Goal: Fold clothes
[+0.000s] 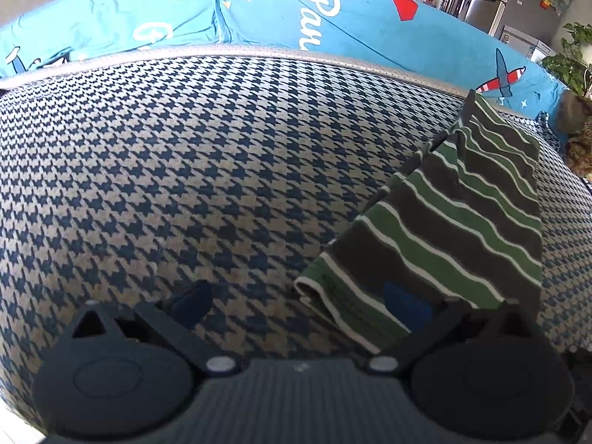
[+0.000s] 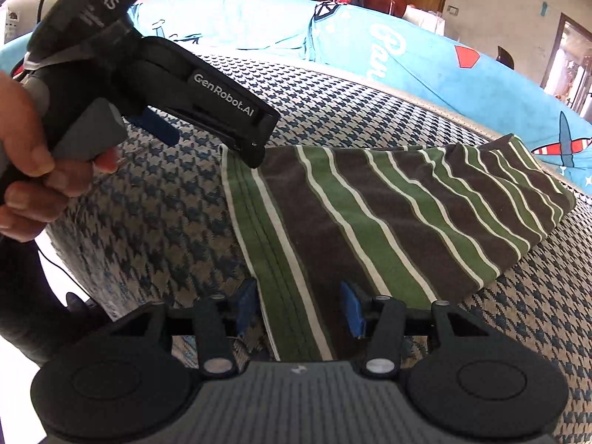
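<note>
with the striped shirt (image 2: 370,214) lying folded on the houndstooth surface (image 2: 155,222), left gripper (image 1: 299,299) is spread, right gripper (image 2: 299,307) spread astride the hem; next likely pinch and fold.

We see both views in bright daylight, with strong fisheye bending: the edge of the houndstooth cover (image 1: 185,170) curves like a dome, and dark vignette corners close each frame. Beyond the cover, the blue sheet (image 1: 281,18) is evenly lit and crisp. Above the cover in the right wrist view, the pale wall glares and the far doorway is washed out. The striped garment (image 2: 388,207) is sharp in its middle, while its near end beside the cover's front edge turns soft. The gripper bodies nearest the lens are dark and slightly blurred. The hand (image 2: 26,162) left of the cover is smeared.
</note>
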